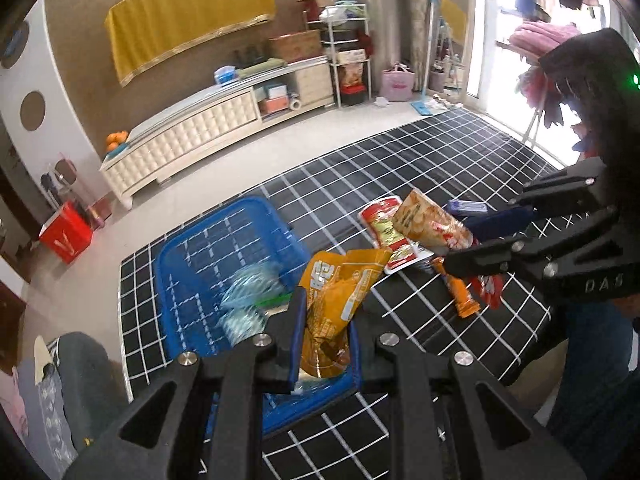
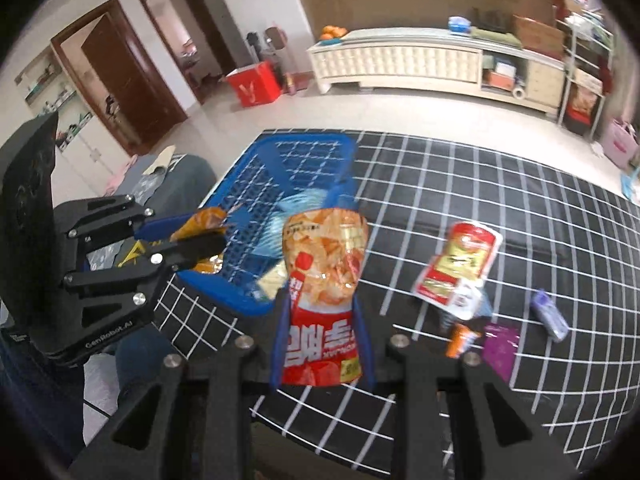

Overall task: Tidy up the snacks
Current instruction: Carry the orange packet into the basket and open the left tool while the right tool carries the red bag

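My left gripper (image 1: 326,320) is shut on an orange snack bag (image 1: 340,284), held over the near end of the blue basket (image 1: 188,248). A pale blue packet (image 1: 248,300) lies inside the basket. My right gripper (image 2: 322,320) is shut on a red chip bag (image 2: 324,264), raised above the black grid cloth (image 2: 520,208) beside the basket (image 2: 304,152). On the cloth lie a red-and-white packet (image 2: 460,268), an orange bar (image 2: 462,340), a purple packet (image 2: 500,348) and a small purple-blue pack (image 2: 550,314). The left wrist view shows the right gripper (image 1: 464,244) with its chip bag (image 1: 432,224).
A white cabinet (image 1: 192,132) stands against the far wall and a red box (image 1: 66,236) sits on the floor. A grey seat (image 1: 76,380) piled with things is off the table's left end. A person's jeans (image 1: 592,360) are at the table's near right.
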The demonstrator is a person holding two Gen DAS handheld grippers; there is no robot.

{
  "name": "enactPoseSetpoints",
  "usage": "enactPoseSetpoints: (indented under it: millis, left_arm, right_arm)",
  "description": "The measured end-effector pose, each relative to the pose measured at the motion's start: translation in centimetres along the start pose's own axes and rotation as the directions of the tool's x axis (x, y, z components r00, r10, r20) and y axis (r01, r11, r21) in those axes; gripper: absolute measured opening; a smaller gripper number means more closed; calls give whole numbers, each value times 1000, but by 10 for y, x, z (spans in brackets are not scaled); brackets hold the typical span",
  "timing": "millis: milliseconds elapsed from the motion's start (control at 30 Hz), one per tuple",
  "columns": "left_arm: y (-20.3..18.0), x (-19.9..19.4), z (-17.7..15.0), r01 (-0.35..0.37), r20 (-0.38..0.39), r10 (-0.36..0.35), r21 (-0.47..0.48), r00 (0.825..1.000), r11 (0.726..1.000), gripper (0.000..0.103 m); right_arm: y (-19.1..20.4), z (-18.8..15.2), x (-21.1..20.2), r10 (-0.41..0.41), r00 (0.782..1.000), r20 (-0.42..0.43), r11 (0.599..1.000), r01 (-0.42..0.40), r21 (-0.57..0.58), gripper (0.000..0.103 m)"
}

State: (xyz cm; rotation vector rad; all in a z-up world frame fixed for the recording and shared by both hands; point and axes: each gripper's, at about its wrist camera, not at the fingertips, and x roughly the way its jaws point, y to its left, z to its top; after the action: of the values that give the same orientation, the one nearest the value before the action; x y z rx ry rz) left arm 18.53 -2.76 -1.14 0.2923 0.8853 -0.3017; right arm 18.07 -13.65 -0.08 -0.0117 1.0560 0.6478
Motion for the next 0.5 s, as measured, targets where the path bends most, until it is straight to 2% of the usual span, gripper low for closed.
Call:
enactPoseSetpoints:
  millis: [233, 433, 500]
  left_arm:
    - [26, 13, -17, -36, -51, 35, -16, 998, 999, 18]
    - [50, 44, -33, -107, -157, 102, -22, 982, 994, 18]
    - [52, 49, -37, -105, -172, 99, -27, 980, 994, 21]
  right_arm:
    - [25, 11, 27, 23, 999, -35, 999, -24, -38, 34]
    - [30, 17, 36, 19, 998, -54, 999, -21, -41, 34]
    - [30, 18, 39, 15, 998, -60, 999, -17, -38, 34]
